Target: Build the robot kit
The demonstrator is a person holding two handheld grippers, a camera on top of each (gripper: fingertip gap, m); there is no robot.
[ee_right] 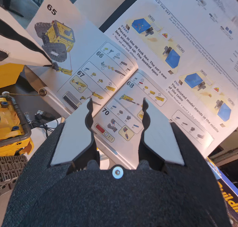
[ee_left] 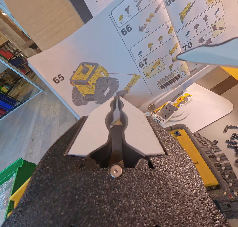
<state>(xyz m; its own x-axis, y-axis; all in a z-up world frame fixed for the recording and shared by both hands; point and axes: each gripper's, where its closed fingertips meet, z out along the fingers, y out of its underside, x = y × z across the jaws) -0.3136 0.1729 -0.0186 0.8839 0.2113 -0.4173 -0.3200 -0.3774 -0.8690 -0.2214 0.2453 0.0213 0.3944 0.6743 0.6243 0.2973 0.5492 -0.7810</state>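
Note:
An open building-set booklet (ee_left: 103, 55) stands tilted on a white stand (ee_left: 200, 108); its pages show a yellow tracked vehicle and numbered steps. My left gripper (ee_left: 117, 98) is shut on the lower edge of the booklet's left page; a thin white strip of paper shows between its fingers. In the right wrist view, the left gripper (ee_right: 50, 65) meets that same page edge. My right gripper (ee_right: 117, 100) is open and empty, just in front of the booklet's (ee_right: 115, 92) centre fold, not touching it. One of its fingers (ee_left: 208, 53) shows at the upper right of the left wrist view.
A part-built yellow model with grey tracks (ee_left: 190, 156) (ee_right: 11, 124) sits below the booklet. Loose dark pieces (ee_left: 231, 140) lie at the right. A sticker sheet (ee_left: 171, 108) rests on the stand. A green bin (ee_left: 12, 171), a large printed sheet (ee_right: 180, 40), cables (ee_right: 42, 119) and a dark box (ee_right: 226, 195) surround them.

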